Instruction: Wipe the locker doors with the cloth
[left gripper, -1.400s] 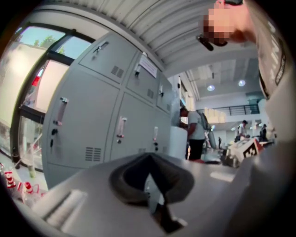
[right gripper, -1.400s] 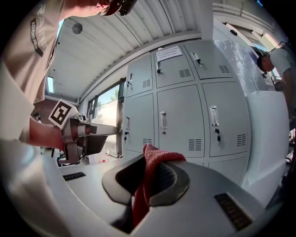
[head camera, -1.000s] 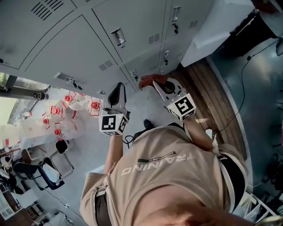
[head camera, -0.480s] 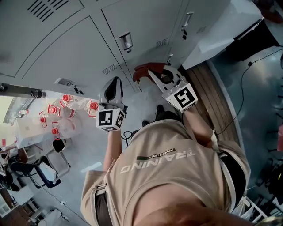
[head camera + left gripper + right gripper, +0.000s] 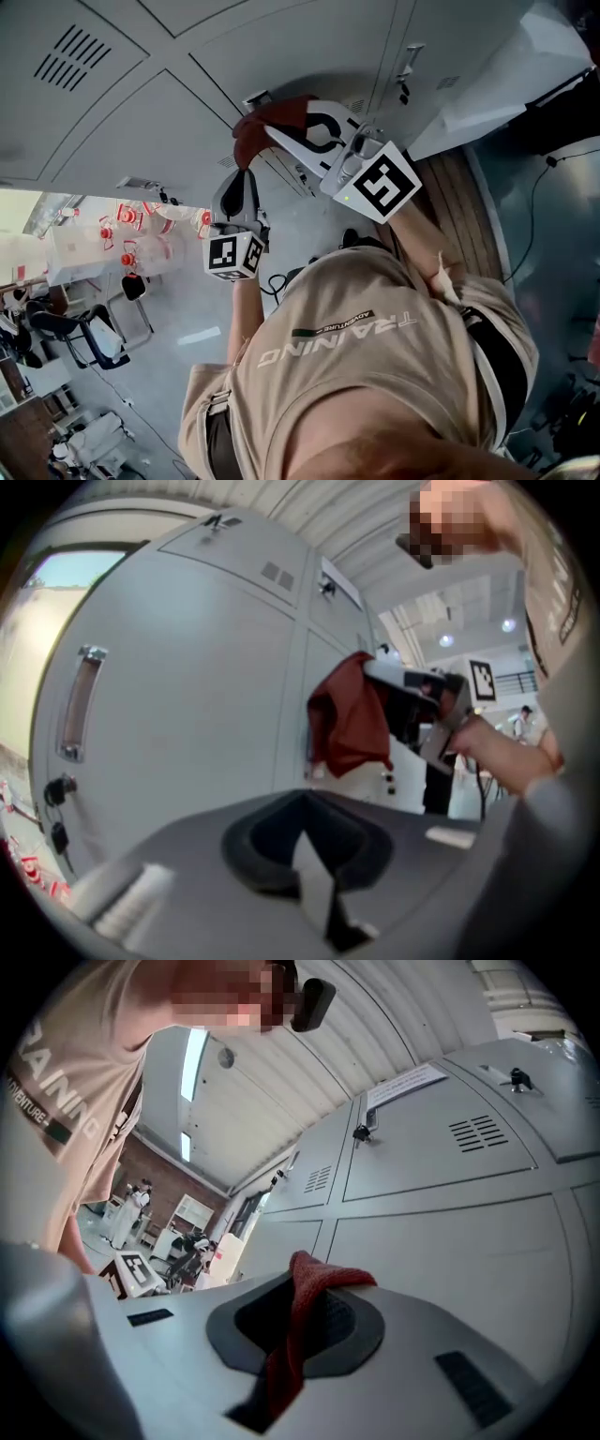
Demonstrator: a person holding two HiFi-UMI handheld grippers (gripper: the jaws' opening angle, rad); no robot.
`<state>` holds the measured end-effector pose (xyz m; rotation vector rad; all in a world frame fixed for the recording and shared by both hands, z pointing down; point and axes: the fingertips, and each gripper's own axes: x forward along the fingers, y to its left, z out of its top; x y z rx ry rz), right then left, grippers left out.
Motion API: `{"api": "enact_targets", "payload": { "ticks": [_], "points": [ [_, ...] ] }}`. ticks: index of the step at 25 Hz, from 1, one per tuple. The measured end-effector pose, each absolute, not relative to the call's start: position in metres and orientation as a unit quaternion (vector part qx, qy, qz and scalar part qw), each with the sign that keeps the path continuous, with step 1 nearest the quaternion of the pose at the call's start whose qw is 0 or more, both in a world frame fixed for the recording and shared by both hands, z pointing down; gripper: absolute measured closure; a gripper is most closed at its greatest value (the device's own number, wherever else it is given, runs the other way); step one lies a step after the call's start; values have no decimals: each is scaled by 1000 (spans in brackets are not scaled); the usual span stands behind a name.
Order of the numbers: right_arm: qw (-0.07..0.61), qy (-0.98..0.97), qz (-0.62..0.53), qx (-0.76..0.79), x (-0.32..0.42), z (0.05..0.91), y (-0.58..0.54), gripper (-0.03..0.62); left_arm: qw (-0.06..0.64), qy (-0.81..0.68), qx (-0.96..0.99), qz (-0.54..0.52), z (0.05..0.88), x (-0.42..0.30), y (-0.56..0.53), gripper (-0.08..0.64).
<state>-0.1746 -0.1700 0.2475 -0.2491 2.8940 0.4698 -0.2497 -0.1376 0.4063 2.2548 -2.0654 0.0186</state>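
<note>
Cloth [image 5: 269,119]: soft, light, limp, likely to bunch. Right gripper [image 5: 298,1309] fingers pinch one fold near locker door [image 5: 141,117]. Left gripper [image 5: 311,860] fingers pressed together, empty.

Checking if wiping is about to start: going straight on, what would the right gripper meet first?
Most likely the grey locker door, with nothing between. The right gripper is shut on the red cloth, whose bunched front would touch first; how far off it is, is hard to judge.
</note>
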Motion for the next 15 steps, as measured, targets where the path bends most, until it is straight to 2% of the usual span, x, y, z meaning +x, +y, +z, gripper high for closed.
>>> {"api": "enact_targets", "payload": {
  "ticks": [10, 15],
  "points": [
    [172, 970, 162, -63, -192, 163, -188, 563, 57, -706, 706, 4, 417, -254, -133, 555],
    [168, 968, 174, -62, -202, 133, -193, 563, 35, -698, 715, -12, 396, -259, -138, 555]
  ]
}}
